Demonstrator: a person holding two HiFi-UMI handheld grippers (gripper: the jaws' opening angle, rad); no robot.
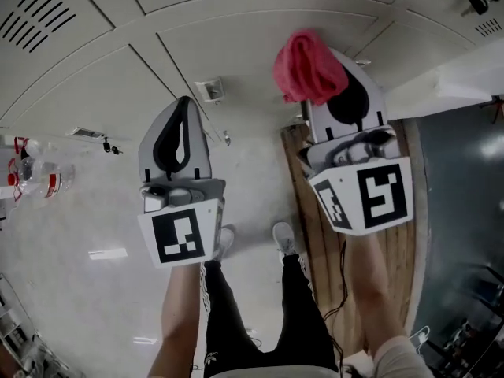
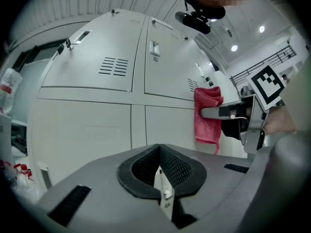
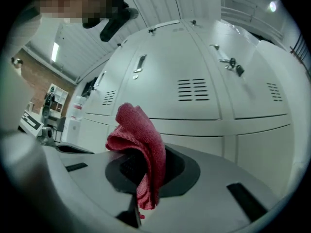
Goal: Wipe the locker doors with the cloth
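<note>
Cloth (image 3: 141, 140) hangs pinched in the right claw (image 3: 148, 174), near the locker doors (image 3: 194, 101); left claw (image 2: 159, 164) closed, empty.

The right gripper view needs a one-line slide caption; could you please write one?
Right gripper shut on a red cloth, facing pale locker doors.

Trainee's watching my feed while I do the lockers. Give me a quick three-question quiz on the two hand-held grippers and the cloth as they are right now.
1. True or false: the right hand-held gripper is shut on the cloth.
2. Between the jaws of the left hand-held gripper there is: A the cloth, B a key, C nothing.
3. Fill in: the cloth is ___ in colour.
Key: 1 true; 2 C; 3 red.
</note>
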